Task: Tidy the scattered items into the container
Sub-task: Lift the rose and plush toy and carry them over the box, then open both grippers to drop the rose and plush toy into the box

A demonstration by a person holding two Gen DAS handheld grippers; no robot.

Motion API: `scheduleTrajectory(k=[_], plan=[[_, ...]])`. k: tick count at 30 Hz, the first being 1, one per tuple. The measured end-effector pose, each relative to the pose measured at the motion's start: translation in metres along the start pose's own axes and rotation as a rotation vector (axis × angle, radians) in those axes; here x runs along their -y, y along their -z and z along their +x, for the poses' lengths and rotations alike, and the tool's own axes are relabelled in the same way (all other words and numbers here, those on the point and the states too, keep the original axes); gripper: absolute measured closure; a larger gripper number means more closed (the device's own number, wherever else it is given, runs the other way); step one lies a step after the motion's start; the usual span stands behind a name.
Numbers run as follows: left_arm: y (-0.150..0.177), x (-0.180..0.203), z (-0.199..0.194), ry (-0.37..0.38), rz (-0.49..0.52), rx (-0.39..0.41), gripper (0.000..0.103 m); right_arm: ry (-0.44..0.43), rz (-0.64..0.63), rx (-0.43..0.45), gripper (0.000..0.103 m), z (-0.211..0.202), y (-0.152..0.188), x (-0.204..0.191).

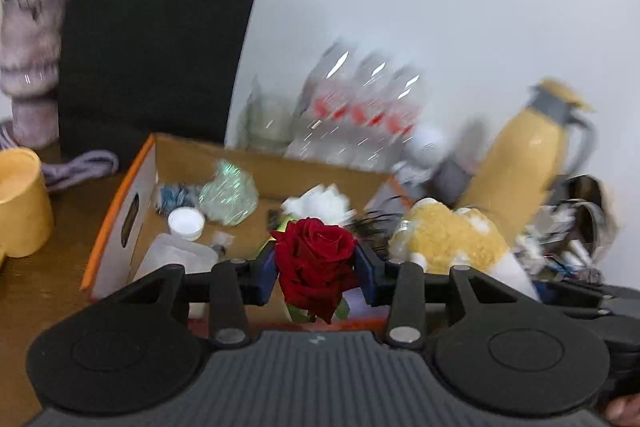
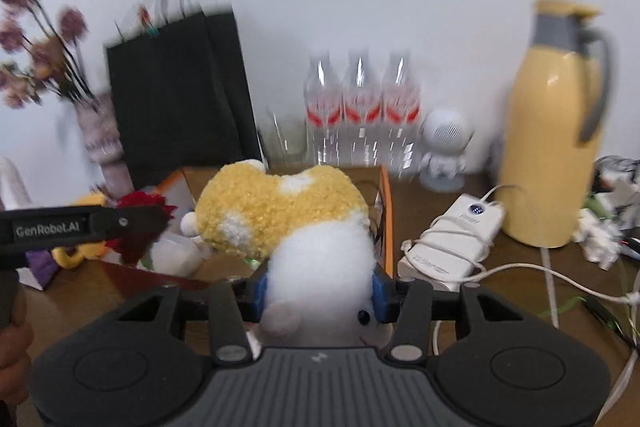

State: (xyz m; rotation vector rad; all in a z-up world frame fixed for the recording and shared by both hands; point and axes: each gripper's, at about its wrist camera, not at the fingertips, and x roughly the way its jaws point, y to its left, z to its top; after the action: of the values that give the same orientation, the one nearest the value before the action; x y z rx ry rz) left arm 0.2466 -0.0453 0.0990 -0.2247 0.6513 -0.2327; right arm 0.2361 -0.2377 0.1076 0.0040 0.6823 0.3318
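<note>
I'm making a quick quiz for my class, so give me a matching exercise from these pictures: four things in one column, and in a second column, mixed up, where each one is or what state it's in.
Things:
1. red rose
2. plush toy
3. white power bank
4. small white jar

Places or states:
A. lying inside the cardboard box
B. clamped in the right gripper
C. on the table with a cable wrapped around it, beside the yellow jug
D. clamped in the left gripper

Pairs: 1-D, 2-B, 3-C, 4-A
</note>
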Motion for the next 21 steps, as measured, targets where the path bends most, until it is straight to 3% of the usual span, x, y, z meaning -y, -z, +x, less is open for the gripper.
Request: scheduleTrajectory(k=[5,10,14,18,21], plan=[[-0.024,-0.021,0.076,-0.094,-0.03,-0.162,0.062,0.063,-0.058,-0.202,0.057,0.076,-0.039,-0.006],[-0.025,-0.037,0.119,-0.149,-0.014,-0.251,0.056,0.116,-0.137,-0.309,0.057,0.127,-0.04,-0.02],[-0.026,-0.045,0.133,-0.148,-0.063,-0.266,0.049,0.126,-0.134,-0.367,0.057,0.16,-0.039,-0.019],[-0.037,-0.044,0.128,-0.134,-0.075,-0.246,0.021,0.135,-0.096,-0.347,0.051,0.171,-0.044,-0.018],[-0.049,-0.041,0.119,-0.154,-0.055,-0.224,0.017,0.092,-0.049,-0.358,0.047,0.167,-0.051,-0.016]])
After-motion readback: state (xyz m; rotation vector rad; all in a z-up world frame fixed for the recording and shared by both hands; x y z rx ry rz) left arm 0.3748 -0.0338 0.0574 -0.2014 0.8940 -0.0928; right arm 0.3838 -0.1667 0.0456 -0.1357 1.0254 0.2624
